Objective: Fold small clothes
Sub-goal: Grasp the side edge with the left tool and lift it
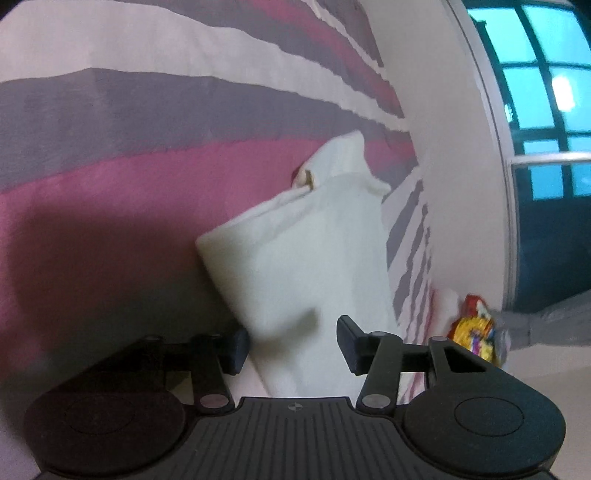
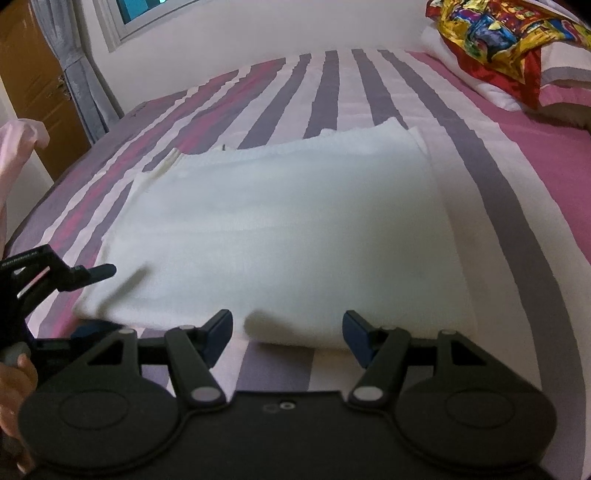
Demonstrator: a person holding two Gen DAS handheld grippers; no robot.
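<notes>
One white knit garment [image 2: 273,236], folded into a rough rectangle, lies flat on the bed. In the right wrist view it fills the centre, with the ribbed edge at 12 o'clock and the near folded edge at 6 o'clock, just ahead of the fingertips.

Two grippers. The right gripper [image 2: 288,338] has its fingers spread wide and grasps nothing; the near edge of the garment sits between and just beyond the tips. The left gripper [image 1: 291,341] is also spread and empty, with the garment's corner running between its fingers. Whether the pads touch cloth cannot be told, as the frame is blurred. From the right wrist view the left gripper sits at 9 o'clock, at the garment's left corner, with the person's hand [image 2: 14,373] on its handle.

One bedsheet [image 2: 480,155], striped pink, purple and white. At 1 o'clock on the bed: one white pillow [image 2: 498,96] with one red-yellow patterned cloth [image 2: 491,26] lying over it.

Room, in the right wrist view: one window [image 2: 147,11] at 11 o'clock, one grey curtain [image 2: 81,85] beside it, one wooden door [image 2: 33,81] at 10 o'clock, white walls.
</notes>
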